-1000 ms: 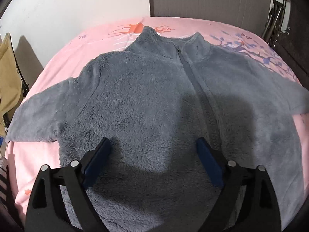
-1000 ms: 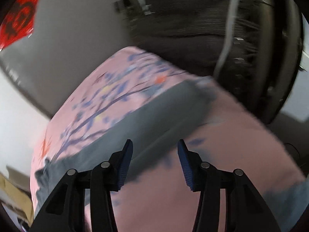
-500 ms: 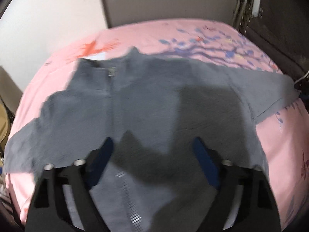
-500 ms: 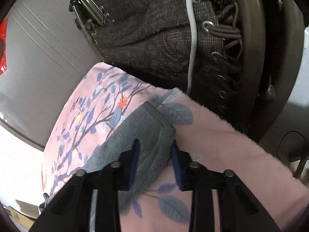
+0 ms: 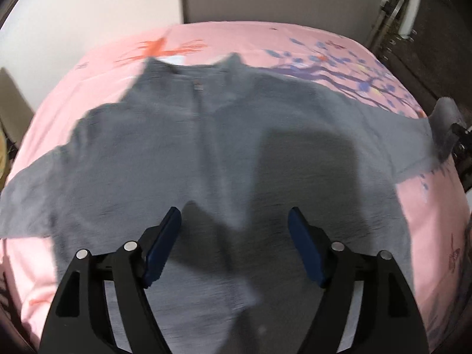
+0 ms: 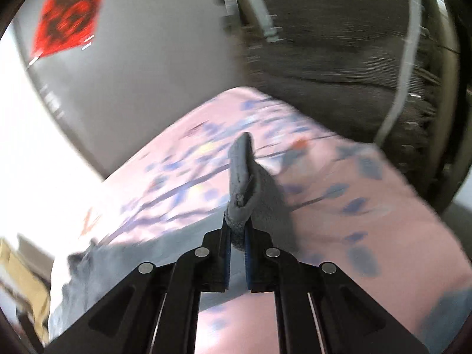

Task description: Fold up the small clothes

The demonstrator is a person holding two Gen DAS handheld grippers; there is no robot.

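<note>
The grey fleece jacket (image 5: 206, 153) lies spread front-up on the pink floral blanket (image 5: 97, 67), collar toward the far wall and zip running down its middle. Half a second ago our right gripper's pads were only straddling the cuff of the sleeve, a gap still showing on each side; now the right gripper (image 6: 237, 233) has closed fully on that cuff, and the cuff stands up on edge between the pads instead of lying flat. In the left view the jacket has slid a little to the right of where it sat a moment ago, and the sleeve end at the right edge is raised off the blanket.

Our left gripper (image 5: 234, 237) hovers above the lower body of the jacket, its blue pads spread wide and nothing between them — its shadow falls dark across the fleece. Our right gripper points along the sleeve toward the blanket's far corner, tilted slightly down.

Only the left view shows the whole garment, with the other sleeve lying flat out to the left, and the right tool as a dark shape at the lifted cuff (image 5: 442, 129). Only the right view shows the pinch itself — also a red paper square (image 6: 70, 14) on the grey wall and a dark woven chair (image 6: 339, 44) beyond the blanket. Both views are motion-blurred.
</note>
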